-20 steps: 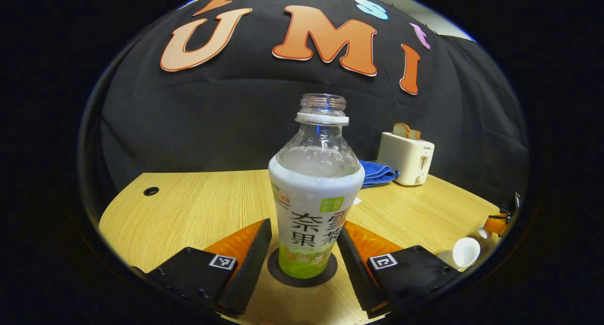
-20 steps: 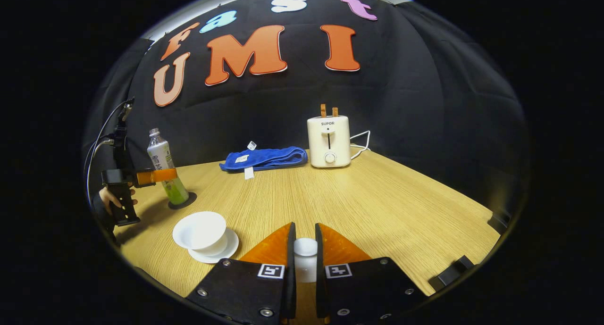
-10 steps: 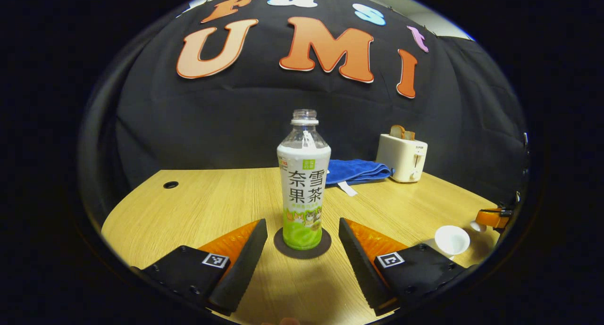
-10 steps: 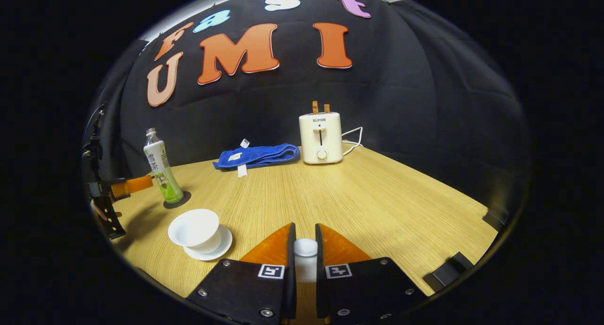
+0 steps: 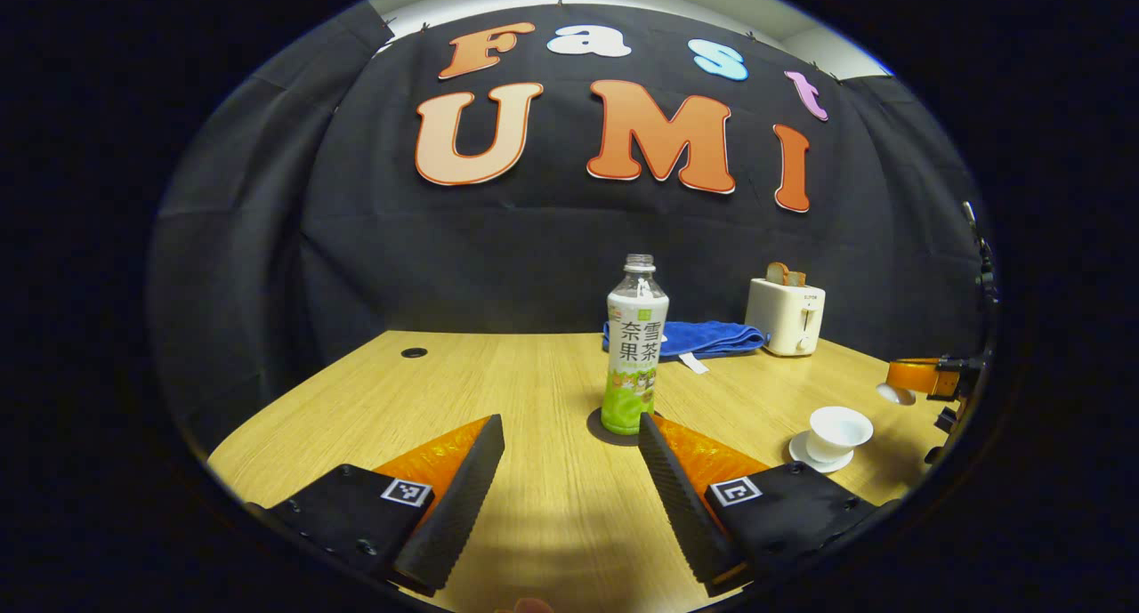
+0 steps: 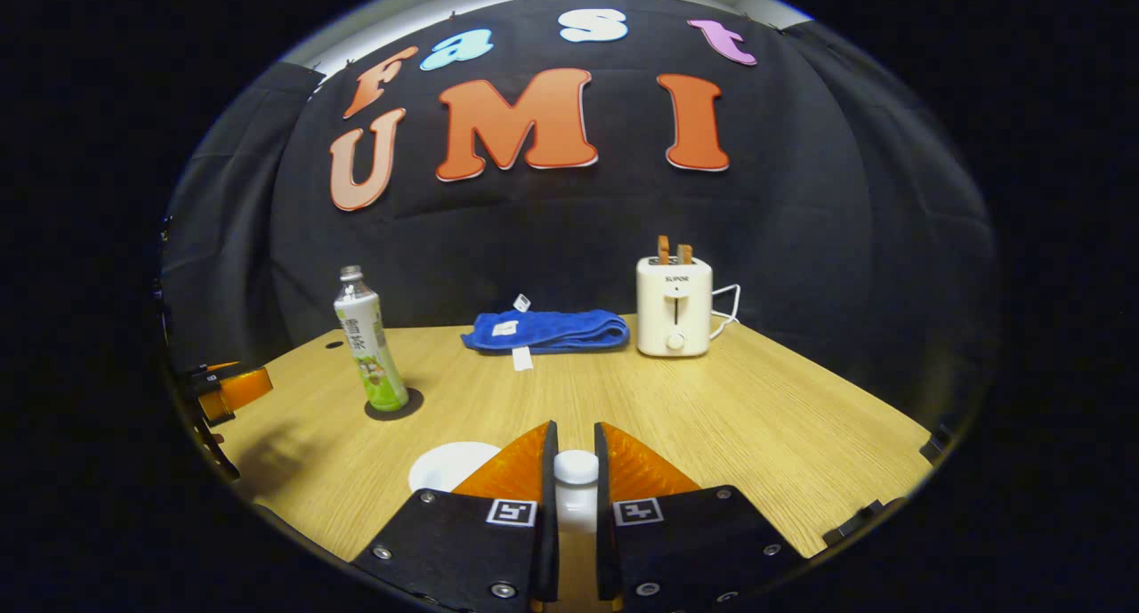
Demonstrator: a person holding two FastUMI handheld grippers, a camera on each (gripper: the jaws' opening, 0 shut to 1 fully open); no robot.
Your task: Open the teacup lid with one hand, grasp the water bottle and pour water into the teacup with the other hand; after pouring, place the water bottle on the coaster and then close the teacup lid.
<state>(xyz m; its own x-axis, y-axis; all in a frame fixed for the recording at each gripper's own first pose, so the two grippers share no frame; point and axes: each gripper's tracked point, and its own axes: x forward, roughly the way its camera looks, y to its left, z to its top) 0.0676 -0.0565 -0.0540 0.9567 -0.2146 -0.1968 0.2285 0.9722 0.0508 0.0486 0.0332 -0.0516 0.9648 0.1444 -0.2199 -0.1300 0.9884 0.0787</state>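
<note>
left gripper point(image 5: 569, 471) has its fingers spread wide with nothing between them, hovering over the near edge of the light wood-grain table point(image 5: 498, 391). ahead of it the clear plastic water bottle with white and green label point(image 5: 634, 357) stands upright, cap off, on the dark round coaster point(image 5: 605, 426), about mid-table and apart from both fingers. white ceramic teacup on its white saucer point(image 5: 833, 431) sits near the table's right edge in the left gripper view, uncovered. right gripper point(image 6: 571, 493) has its fingers narrow, both pressing the knob of the white teacup lid point(image 6: 576, 488); the same gripper shows at the far right edge in the left gripper view point(image 5: 916, 377). in the right gripper view the cup point(image 6: 452, 463) is just left of the fingers, partly hidden behind them, near the table's front edge; bottle point(image 6: 369, 350) and coaster point(image 6: 396, 406) are toward the left side. folded blue cloth point(image 6: 545, 328) and a cream toaster with two slices of toast point(image 6: 674, 306) sit along the back edge.
</note>
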